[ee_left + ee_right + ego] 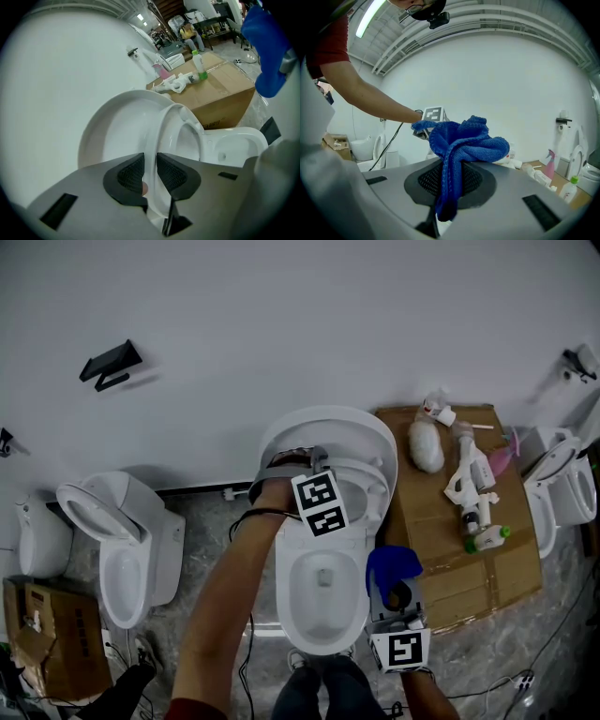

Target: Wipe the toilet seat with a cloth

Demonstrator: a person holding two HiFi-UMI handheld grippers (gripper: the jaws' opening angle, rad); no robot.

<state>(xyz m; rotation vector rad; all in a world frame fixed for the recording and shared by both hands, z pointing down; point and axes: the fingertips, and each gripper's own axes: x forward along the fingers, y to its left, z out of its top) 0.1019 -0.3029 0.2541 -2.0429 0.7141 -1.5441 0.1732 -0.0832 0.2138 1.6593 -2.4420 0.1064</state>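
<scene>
A white toilet (pixel 323 601) stands in the middle of the head view with its lid (pixel 328 423) up against the wall. The seat (pixel 161 124) is tilted up in front of the lid. My left gripper (pixel 312 461) reaches to the seat's top edge. In the left gripper view the pads of that gripper (pixel 151 172) sit on both sides of the seat's rim and grip it. My right gripper (pixel 394 604) hovers beside the bowl's right rim, shut on a bunched blue cloth (pixel 392 563). The cloth (pixel 464 140) bulges above the right gripper (pixel 450 180) and hangs down between its pads.
A big cardboard box (pixel 431 568) stands right of the toilet with spray bottles (pixel 472 482), a green-capped bottle (pixel 486 538) and a white bundle (pixel 425 446) on it. Another toilet (pixel 122 540) is at left, one more (pixel 562 486) at far right. A small carton (pixel 47 638) sits lower left.
</scene>
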